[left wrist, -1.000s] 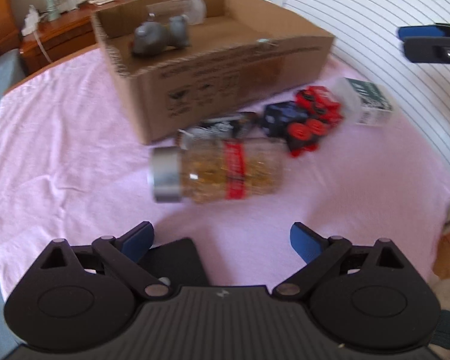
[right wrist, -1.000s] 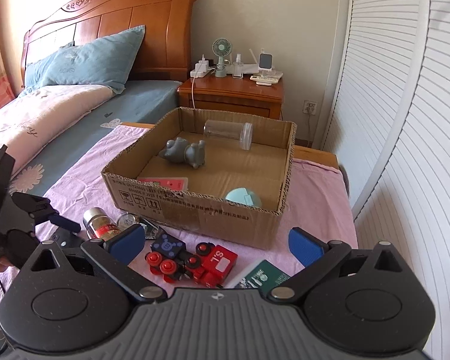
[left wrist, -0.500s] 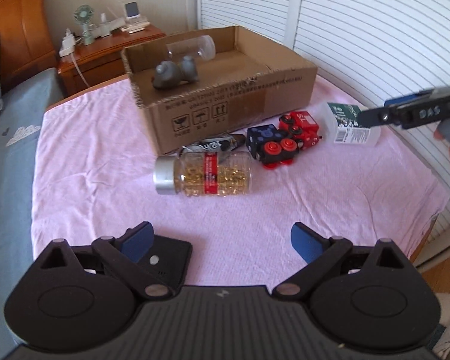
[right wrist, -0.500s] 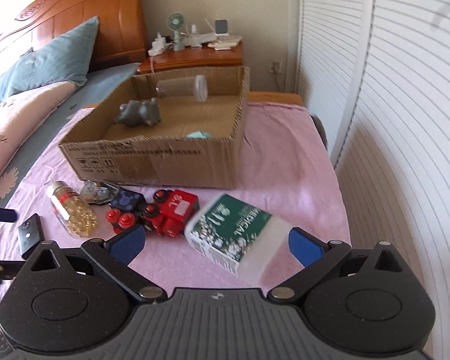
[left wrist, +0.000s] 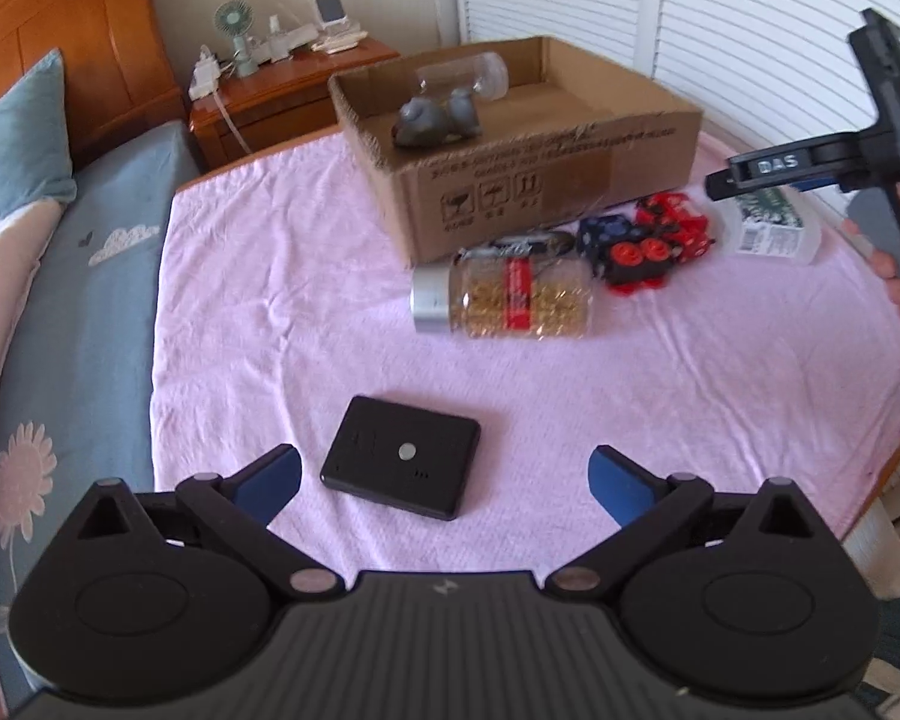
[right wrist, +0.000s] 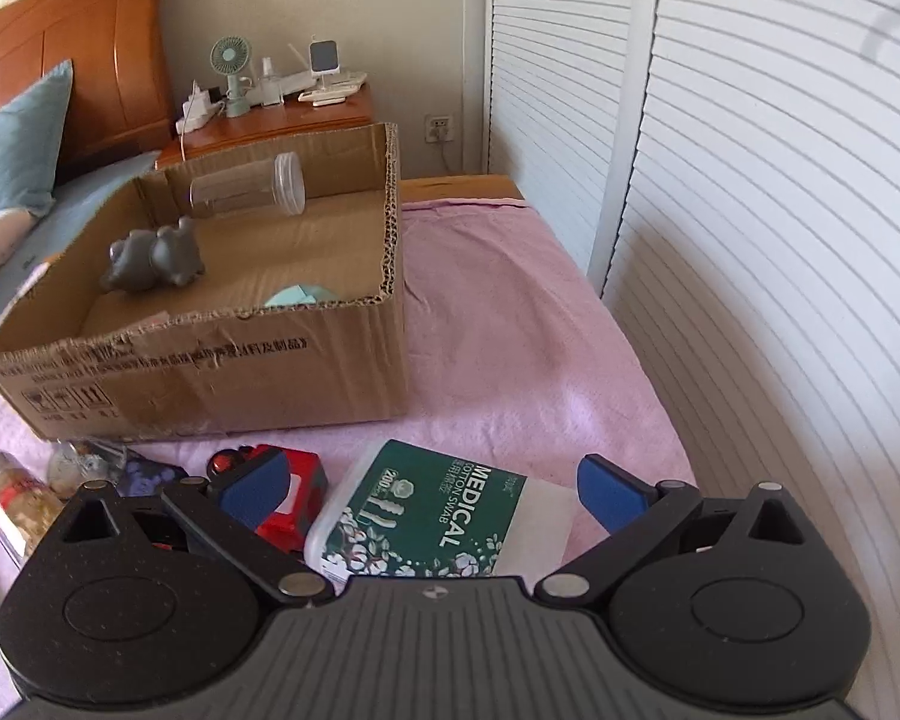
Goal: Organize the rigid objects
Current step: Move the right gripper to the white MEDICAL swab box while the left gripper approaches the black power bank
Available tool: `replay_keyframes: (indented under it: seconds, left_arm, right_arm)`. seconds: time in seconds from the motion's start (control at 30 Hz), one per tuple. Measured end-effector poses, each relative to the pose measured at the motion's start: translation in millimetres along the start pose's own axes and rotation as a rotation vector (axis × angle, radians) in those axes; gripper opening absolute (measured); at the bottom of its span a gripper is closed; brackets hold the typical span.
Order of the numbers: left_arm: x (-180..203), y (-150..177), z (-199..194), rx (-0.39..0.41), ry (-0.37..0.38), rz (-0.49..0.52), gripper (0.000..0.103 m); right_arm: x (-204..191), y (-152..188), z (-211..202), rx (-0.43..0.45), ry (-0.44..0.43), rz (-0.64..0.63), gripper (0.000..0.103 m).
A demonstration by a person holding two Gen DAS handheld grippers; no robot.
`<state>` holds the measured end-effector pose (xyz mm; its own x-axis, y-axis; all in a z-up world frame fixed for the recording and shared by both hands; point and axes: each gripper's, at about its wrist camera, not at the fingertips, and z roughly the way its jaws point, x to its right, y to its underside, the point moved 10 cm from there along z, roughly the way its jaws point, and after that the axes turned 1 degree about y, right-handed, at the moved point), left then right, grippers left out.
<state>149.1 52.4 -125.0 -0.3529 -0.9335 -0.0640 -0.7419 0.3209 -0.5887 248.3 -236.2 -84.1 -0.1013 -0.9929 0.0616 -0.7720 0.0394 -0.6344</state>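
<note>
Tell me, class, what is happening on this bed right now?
A person is tidying loose things into a cardboard box. The right claw is open over a swab box, not gripping it. The left claw is open and empty above a small black device. A pill bottle and toy train lie outside; a grey toy and clear jar are inside.

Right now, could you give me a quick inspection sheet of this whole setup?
Surface: pink cloth covering the table.
Job's things: open cardboard box holding a grey animal figure and a clear plastic jar; outside it lie a capsule bottle with silver cap, a red and blue toy train, a green cotton swab box and a flat black device.
Clutter: nothing seen.
Grippers: left gripper jaws open, empty; right gripper jaws open over the swab box.
Cables: white cable at the nightstand.
Surroundings: bed, white slatted doors.
</note>
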Motion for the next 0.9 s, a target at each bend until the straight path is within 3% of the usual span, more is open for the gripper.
replay_keyframes:
  seconds: [0.13, 0.3, 0.5, 0.73, 0.9]
  left_arm:
    - [-7, 6, 18, -0.009, -0.010, -0.019, 0.101]
    - [-12, 3, 33, -0.005, 0.025, -0.020, 0.101]
    - [-12, 3, 53, -0.035, 0.065, -0.034, 0.101]
    - [20, 8, 42, -0.063, 0.227, -0.034, 0.102]
    - [23, 5, 46, -0.040, 0.163, -0.087, 0.102]
  right_arm:
    - [7, 14, -1, -0.026, 0.007, -0.007, 0.103]
    - [18, 36, -8, -0.085, 0.039, -0.033, 0.103]
    - [25, 58, -7, -0.134, 0.020, -0.014, 0.103]
    - [23, 65, -7, -0.135, 0.009, -0.031, 0.103]
    - [19, 64, -8, -0.113, 0.002, -0.037, 0.103]
